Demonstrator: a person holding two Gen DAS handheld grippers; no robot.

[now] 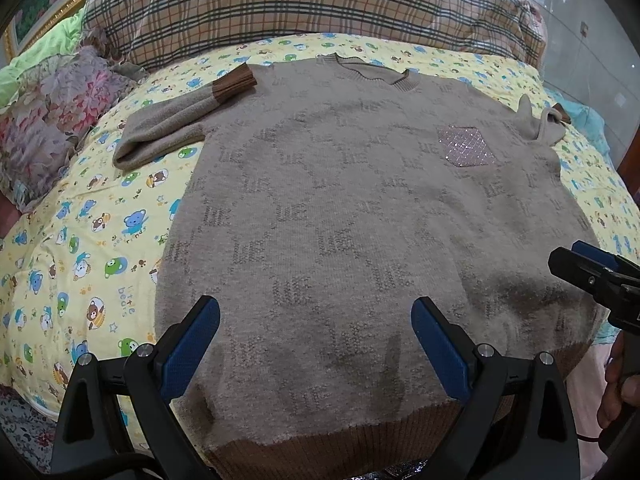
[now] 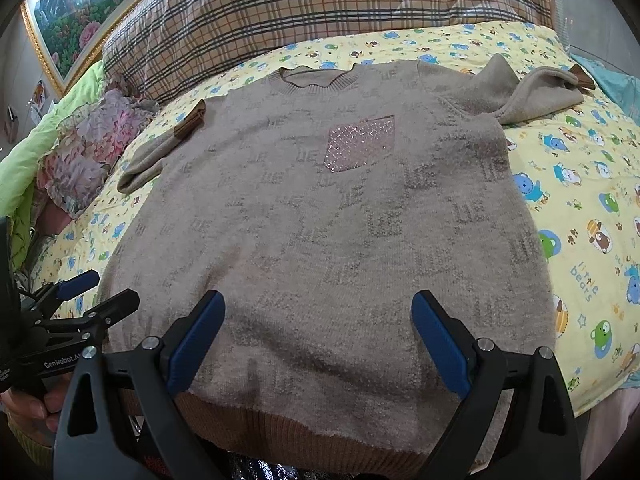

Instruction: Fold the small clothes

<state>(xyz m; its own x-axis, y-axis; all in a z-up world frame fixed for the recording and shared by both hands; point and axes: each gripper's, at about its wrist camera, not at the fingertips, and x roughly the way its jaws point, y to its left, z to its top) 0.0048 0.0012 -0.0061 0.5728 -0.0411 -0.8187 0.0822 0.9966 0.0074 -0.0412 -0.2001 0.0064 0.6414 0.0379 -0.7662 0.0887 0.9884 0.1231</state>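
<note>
A beige knit sweater with brown cuffs, a brown hem and a sparkly pink chest pocket lies flat, front up, on the bed; it also shows in the right wrist view. Its left sleeve is bent upward beside the body; the right sleeve is bunched near the shoulder. My left gripper is open and empty above the sweater's lower part near the hem. My right gripper is open and empty above the lower part too. Each gripper shows in the other's view, the right one and the left one.
A yellow bear-print sheet covers the bed. A plaid quilt lies behind the sweater. A floral ruffled pillow and green cloth lie at the left. A framed painting hangs at the far left.
</note>
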